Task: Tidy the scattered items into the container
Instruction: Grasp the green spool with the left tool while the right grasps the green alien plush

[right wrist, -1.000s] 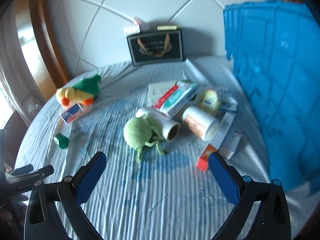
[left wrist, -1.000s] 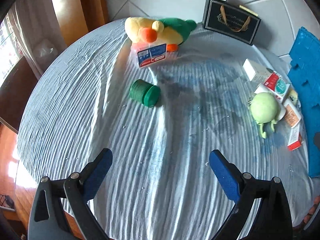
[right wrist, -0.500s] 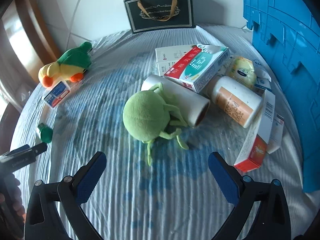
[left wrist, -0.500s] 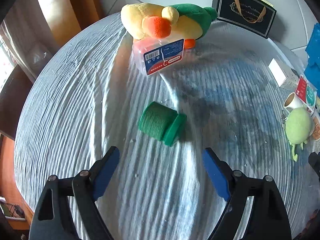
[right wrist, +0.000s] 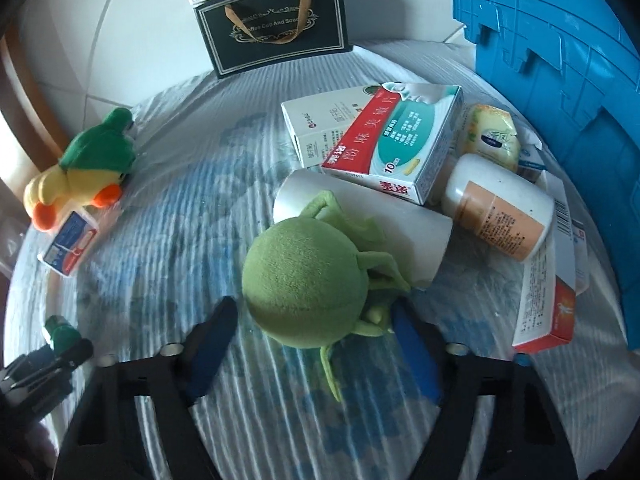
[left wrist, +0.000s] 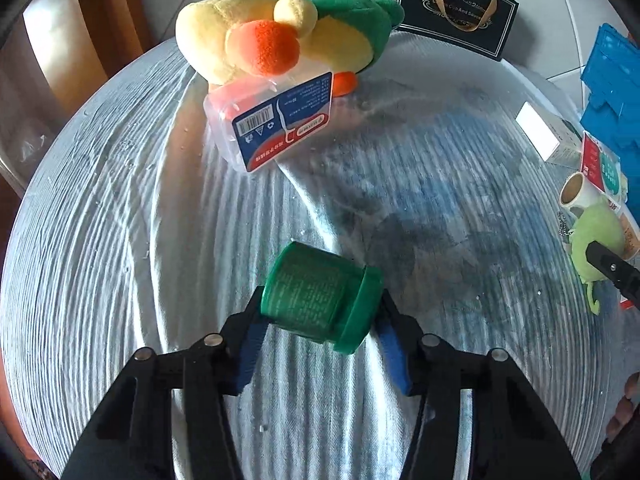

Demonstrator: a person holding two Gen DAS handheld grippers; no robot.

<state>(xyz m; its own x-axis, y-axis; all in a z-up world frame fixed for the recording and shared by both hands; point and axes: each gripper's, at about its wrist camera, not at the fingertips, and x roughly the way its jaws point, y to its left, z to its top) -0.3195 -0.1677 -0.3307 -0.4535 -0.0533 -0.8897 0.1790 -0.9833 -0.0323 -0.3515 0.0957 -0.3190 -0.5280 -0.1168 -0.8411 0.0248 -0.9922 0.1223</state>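
My left gripper (left wrist: 320, 312) is shut on a small green jar (left wrist: 320, 296) that lies on its side on the blue-grey cloth (left wrist: 120, 240). My right gripper (right wrist: 312, 312) has closed around a round green plush toy (right wrist: 304, 284), its pads touching both sides. The blue crate (right wrist: 560, 60) stands at the right. A yellow and green plush duck (left wrist: 280, 36) and a clear plastic box (left wrist: 276, 120) lie beyond the jar.
A white roll (right wrist: 384, 224), a red and white medicine box (right wrist: 392, 140), a white bottle (right wrist: 500, 208), a yellow pack (right wrist: 488, 136) and a flat orange box (right wrist: 544, 292) lie beside the crate. A black gift bag (right wrist: 272, 24) stands at the back.
Both grippers moved forward and closed: the left onto the green jar, the right onto the green plush toy.
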